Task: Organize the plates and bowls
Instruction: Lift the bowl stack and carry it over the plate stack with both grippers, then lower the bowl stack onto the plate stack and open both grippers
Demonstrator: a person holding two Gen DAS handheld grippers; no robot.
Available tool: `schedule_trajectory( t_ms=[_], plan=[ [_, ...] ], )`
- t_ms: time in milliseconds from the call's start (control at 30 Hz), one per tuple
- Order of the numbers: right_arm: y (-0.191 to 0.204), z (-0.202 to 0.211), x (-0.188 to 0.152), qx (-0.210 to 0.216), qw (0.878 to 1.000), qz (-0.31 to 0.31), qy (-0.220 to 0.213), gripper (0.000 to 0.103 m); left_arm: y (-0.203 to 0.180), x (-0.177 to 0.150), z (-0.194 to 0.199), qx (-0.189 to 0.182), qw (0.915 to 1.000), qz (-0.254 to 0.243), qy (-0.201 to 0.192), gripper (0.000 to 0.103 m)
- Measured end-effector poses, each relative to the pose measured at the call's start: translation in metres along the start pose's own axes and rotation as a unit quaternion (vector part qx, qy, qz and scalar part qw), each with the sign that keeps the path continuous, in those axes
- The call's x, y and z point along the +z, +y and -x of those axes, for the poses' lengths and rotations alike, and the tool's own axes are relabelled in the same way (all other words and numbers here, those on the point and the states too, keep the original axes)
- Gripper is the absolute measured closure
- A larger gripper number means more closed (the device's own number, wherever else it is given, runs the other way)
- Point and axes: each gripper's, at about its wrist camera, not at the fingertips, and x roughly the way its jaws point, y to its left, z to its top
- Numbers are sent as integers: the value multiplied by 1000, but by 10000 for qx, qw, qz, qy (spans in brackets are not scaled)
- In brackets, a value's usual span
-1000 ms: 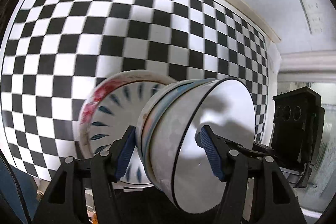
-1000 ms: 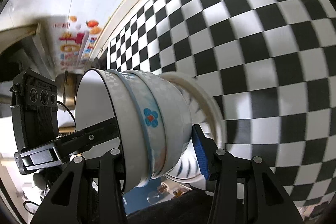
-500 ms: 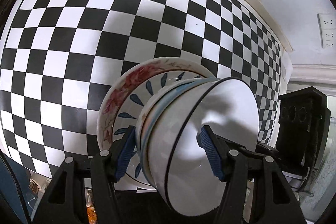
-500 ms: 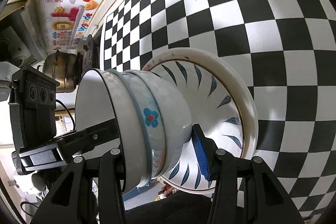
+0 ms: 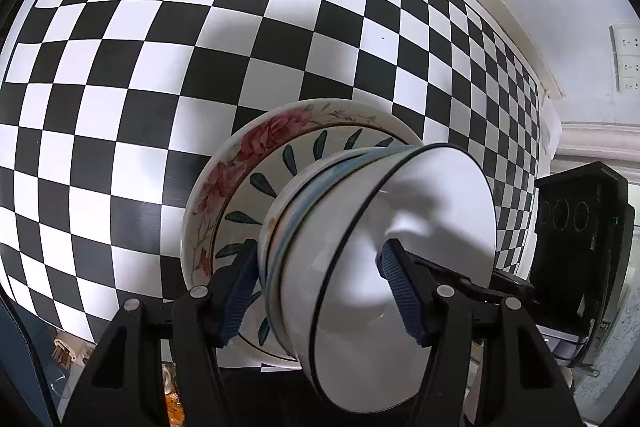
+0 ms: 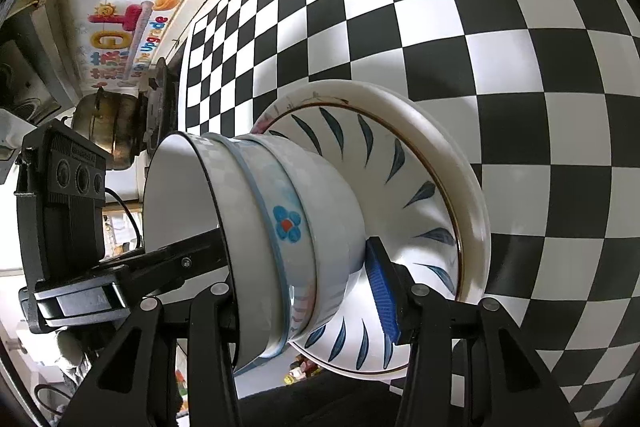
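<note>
A stack of nested bowls [image 5: 360, 267], the inner one white with a thin black rim, is held tilted from two sides. My left gripper [image 5: 320, 291] is shut on it, one pad inside the top bowl and one on the outer wall. My right gripper [image 6: 304, 291] grips the opposite rim, its blue pad [image 6: 382, 291] under the lowest bowl; a blue flower marks the bowl stack [image 6: 286, 225]. The stack's base is at the middle of a blue-leaf plate [image 5: 260, 187], which lies on a rose-patterned plate [image 5: 244, 147]. I cannot tell whether base and plate touch.
The plates lie on a black-and-white checkered table cover [image 5: 160, 67]. A pale wall with sockets [image 5: 626, 59] runs behind the table's far edge. A metal pot [image 6: 112, 131] and a colourful wall sticker [image 6: 124, 23] are off to one side.
Both grippers came down with the bowl stack onto the plates, which now show wider beneath it. Over the last half second the stack has stayed almost still.
</note>
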Motion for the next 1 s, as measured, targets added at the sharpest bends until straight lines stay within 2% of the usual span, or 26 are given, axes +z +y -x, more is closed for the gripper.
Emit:
schedule_trajectory(
  t_ms=[367, 567, 767, 1000],
  plan=[
    [-1, 2, 0, -55, 10000, -43, -34, 55, -2, -2, 3, -11, 10000, -13, -22, 44],
    [3, 15, -1, -123, 9998, 34, -120, 54, -4, -8, 20, 258, 9993, -98, -259, 44],
    [24, 44, -15, -623, 9963, 363, -476, 54, -9, -26, 55, 721, 9938, -353, -768, 43],
    [66, 86, -57, -1281, 9818, 909, -1067, 52, -17, -58, 93, 1215, 9807, -669, -1377, 41]
  ],
)
